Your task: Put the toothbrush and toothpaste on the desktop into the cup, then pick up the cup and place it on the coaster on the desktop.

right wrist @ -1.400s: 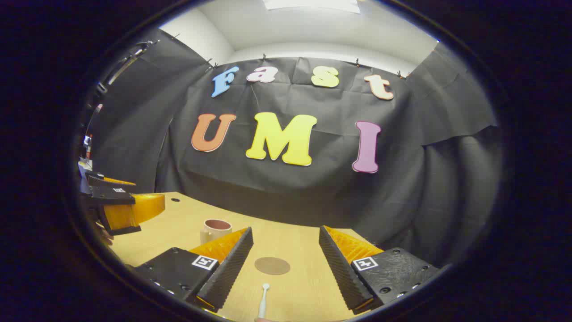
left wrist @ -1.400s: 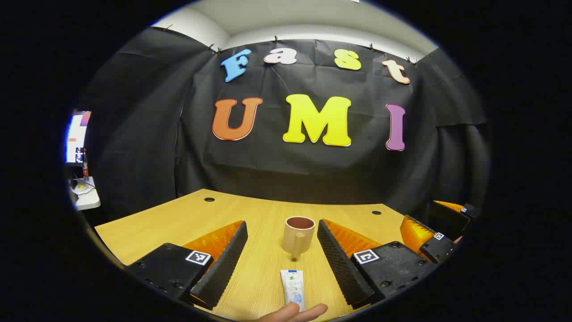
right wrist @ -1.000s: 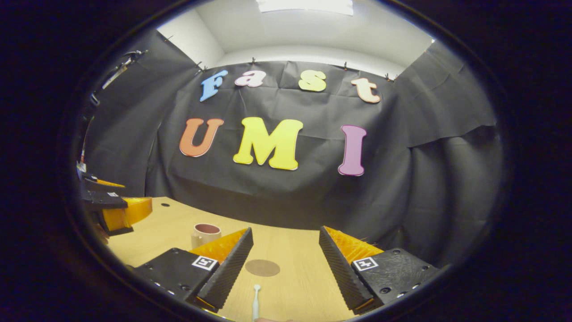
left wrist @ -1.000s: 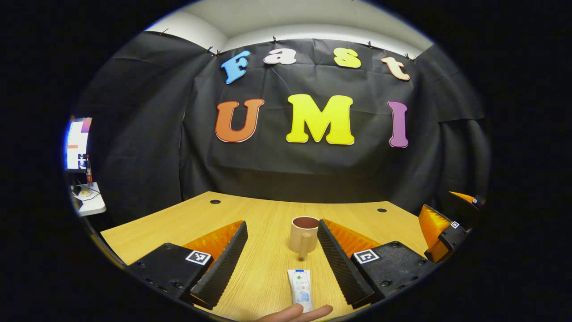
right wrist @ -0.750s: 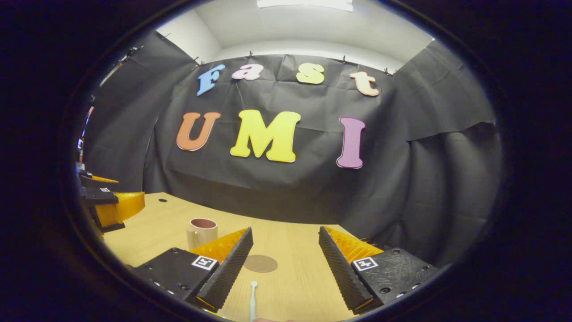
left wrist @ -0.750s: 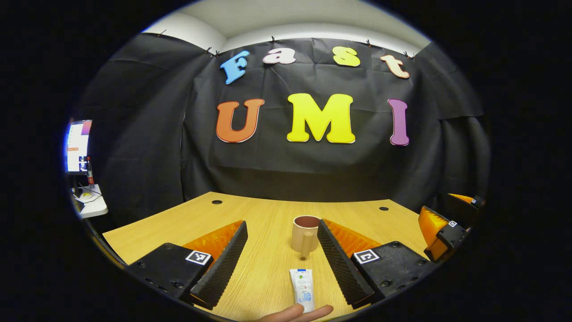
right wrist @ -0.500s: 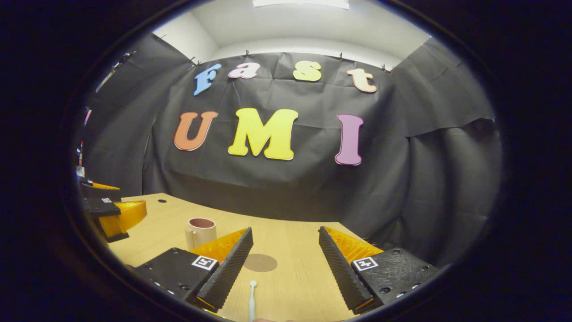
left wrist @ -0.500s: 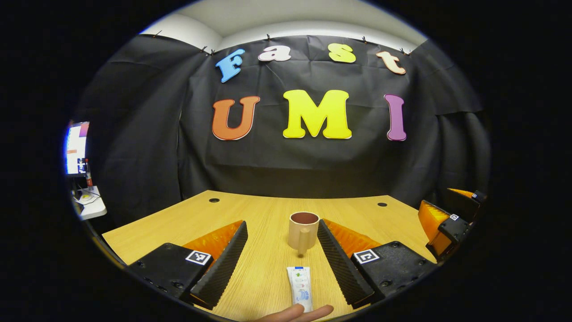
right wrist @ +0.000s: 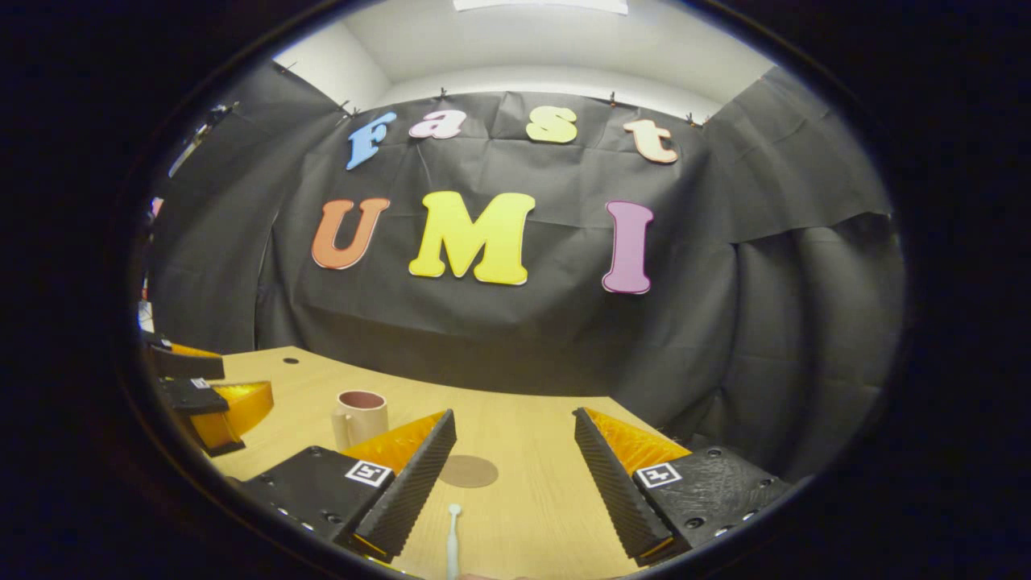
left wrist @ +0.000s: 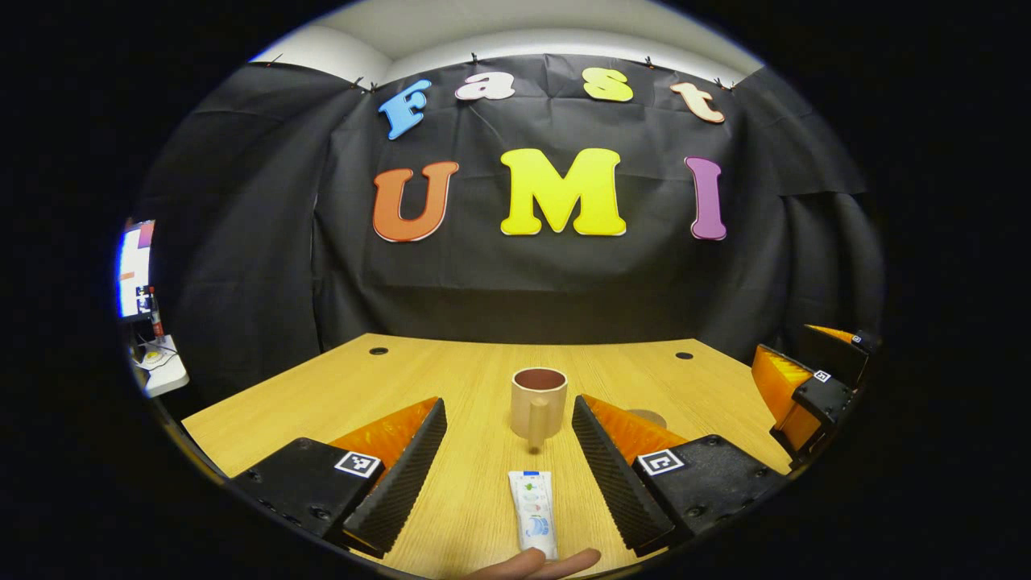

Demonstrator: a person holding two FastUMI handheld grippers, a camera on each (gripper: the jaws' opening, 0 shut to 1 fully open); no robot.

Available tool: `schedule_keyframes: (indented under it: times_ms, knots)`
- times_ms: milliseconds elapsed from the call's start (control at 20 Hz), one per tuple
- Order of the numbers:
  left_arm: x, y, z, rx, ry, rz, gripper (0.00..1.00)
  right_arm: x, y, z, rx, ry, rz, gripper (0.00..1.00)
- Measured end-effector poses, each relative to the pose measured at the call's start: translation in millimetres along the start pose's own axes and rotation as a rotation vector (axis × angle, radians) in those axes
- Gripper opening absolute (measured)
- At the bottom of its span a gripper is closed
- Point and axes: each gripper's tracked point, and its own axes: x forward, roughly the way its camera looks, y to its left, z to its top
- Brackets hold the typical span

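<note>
Left gripper [left wrist: 509, 423] jaws wide apart, holding nothing; right gripper [right wrist: 515, 439] likewise spread and empty. In left gripper view, lower centre: toothpaste [left wrist: 533, 513] flat on desk [left wrist: 322, 395], between the fingers, a fingertip [left wrist: 536, 564] at its near end; cup [left wrist: 538, 403] upright just beyond. In right gripper view: cup lower left, coaster [right wrist: 468, 471] bare at centre, toothbrush [right wrist: 453, 536] flat at bottom centre. We judge tube pickup in hand: lower, close on it. Count: one cup, one toothpaste, one toothbrush, one coaster, two grippers.

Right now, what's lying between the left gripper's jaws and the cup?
In the left gripper view, the toothpaste lies flat on the table, between the open left gripper and the cup.
</note>
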Motion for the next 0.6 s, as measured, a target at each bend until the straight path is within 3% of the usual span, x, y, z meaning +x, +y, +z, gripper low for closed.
schedule_keyframes:
  times_ms: [200,600]
  knots:
    - [-1.6,-11.3,-31.1,-0.046,0.12,-0.03,1.0,0.5,-2.9,3.0,0.029,0.0,0.005,0.94]
    - [-4.9,-14.9,-114.9,-0.005,0.37,0.022,1.0,0.7,-10.2,5.8,0.063,0.004,0.012,0.96]
